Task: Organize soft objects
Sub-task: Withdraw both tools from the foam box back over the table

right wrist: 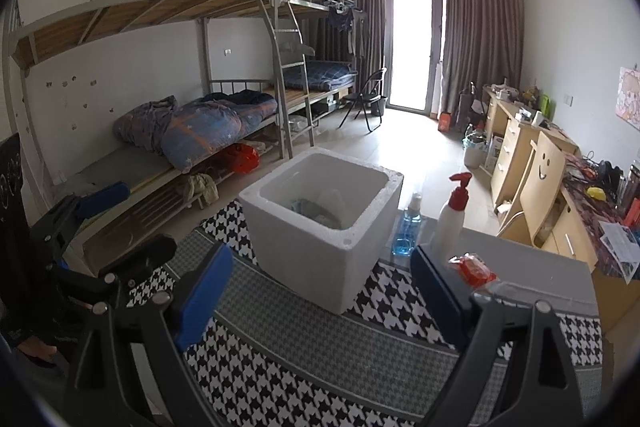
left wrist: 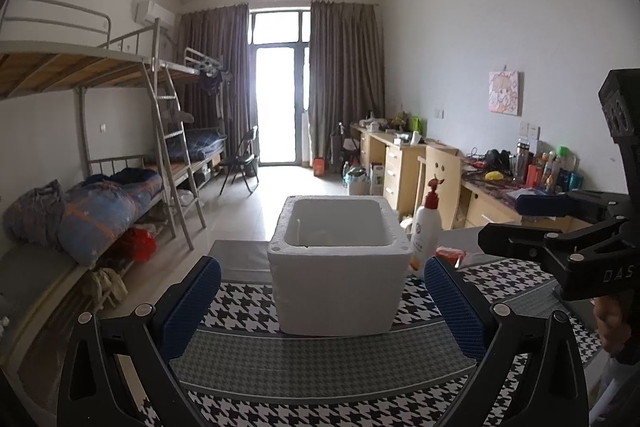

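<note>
1. Left gripper: held level above the near edge of the bench, pointing straight at the white foam box. Jaws released, spread wide, nothing between the blue pads; the box sits in line with the gap but farther out, apart from both pads.
2. Right gripper: raised higher and tilted down, aimed at the foam box from the right side of the bench. Jaws released and empty, blue pads well apart.
3. In the left wrist view the right gripper shows side-on at the right edge, above the bench's right side, with part of the hand gripping its handle below.
4. In the right wrist view the left gripper shows at the left edge, with the hand partly visible beneath it.
5. Foam box: upright, open-topped, near the middle of the bench on the houndstooth cloth. Soft items, pale and bluish cloth-like pieces, lie inside at the bottom; cannot tell what each one is.
6. White pump bottle with red top stands just right of the box; a blue liquid bottle stands behind, toward the far edge.
7. Red packet lies near the right jaw pad, toward the bench's right side.
</note>
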The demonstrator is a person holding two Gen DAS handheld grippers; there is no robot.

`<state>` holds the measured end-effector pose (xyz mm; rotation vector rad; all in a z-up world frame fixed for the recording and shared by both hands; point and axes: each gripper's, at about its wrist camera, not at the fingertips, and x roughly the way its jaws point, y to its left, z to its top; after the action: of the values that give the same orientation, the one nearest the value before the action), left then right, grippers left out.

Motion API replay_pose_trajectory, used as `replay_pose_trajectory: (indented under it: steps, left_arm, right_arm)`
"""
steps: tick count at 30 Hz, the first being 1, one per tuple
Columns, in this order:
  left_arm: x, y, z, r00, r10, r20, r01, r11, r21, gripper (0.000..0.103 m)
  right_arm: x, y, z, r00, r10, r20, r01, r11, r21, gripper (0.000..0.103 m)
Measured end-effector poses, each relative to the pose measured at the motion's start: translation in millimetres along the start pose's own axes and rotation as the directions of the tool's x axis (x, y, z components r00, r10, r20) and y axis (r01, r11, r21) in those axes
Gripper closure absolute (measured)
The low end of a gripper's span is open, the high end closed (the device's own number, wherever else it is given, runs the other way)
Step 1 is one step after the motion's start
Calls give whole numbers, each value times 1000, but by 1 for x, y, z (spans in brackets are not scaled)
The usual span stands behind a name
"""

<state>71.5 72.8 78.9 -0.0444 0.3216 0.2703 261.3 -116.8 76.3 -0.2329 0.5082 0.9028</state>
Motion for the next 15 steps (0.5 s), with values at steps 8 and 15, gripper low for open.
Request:
replay_pose_trajectory:
  steps: [8,15]
  left_arm:
    - [-22,-5,-7,999,-9,41,9,1000,-1,1]
    - [-37,-10,-18,998,-24,63,24,1000,3,1]
  right_arm:
    - [-29,12,-22,997,-34,74,32,999,28,10]
    - [-47,19,-38,989,-52,139,47,998,33,6]
